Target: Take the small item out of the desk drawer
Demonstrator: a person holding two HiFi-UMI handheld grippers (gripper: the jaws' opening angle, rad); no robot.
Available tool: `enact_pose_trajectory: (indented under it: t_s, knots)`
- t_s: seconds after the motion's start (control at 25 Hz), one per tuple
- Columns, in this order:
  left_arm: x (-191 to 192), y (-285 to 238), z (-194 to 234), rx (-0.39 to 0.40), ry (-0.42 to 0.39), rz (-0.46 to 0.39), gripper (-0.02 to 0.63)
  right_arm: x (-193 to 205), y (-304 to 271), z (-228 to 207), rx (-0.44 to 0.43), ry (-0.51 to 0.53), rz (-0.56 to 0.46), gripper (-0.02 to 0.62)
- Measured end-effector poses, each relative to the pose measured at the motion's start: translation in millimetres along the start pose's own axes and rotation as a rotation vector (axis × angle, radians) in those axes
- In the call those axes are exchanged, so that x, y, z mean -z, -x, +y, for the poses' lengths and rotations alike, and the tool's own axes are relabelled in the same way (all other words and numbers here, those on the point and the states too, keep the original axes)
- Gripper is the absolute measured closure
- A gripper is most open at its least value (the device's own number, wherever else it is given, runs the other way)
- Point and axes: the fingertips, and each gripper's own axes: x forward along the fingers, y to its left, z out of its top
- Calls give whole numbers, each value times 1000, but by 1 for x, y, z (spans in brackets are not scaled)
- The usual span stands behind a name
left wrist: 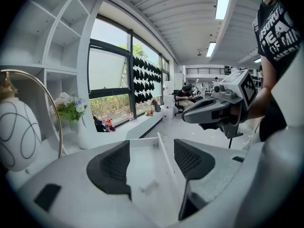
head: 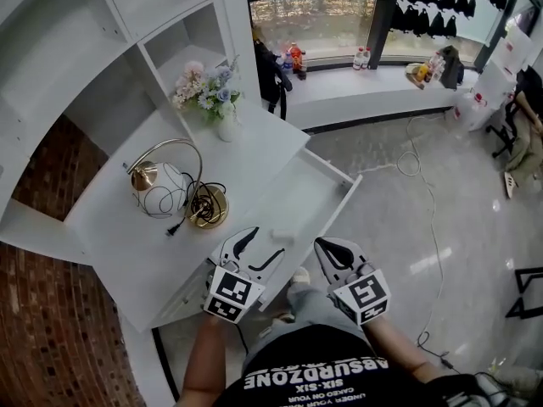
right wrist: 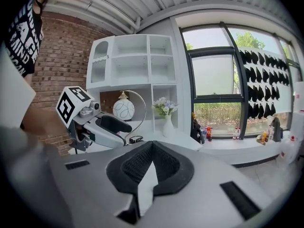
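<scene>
Plainly, the drawer (head: 316, 195) stood pulled out from the front of the white desk (head: 127, 248), and the small item (left wrist: 148, 186), a short pale roll or stick, lay on its side on the drawer floor near the front end, touching neither wall. The left tool (left wrist: 152, 163) hung just above that end with its jaws wide apart and nothing between them; in the left gripper view the item showed in the gap below them, not yet touched. The right tool (right wrist: 149, 167) was held beside it over the drawer's outer edge, its jaws brought together at the tips and empty. Further back on the desk stood a lamp (head: 170, 185) with a coiled cord and a vase of flowers (head: 208, 87), both well apart from the drawer. The item looked light and fairly stiff, though its material could not be told; being round and smooth, it would probably roll or slide on the slick white floor if nudged from one side. The safest hold seemed to be across its middle, jaws set square to its length, closed gently from directly above so neither pad pushed it first.
</scene>
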Motion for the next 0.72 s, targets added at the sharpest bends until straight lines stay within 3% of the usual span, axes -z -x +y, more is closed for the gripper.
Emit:
enact_pose_trajectory:
  t_s: [0.72]
  knots:
    - [44,-65,18,75,21,149,331,12,-27,-43,17,-47,52,597]
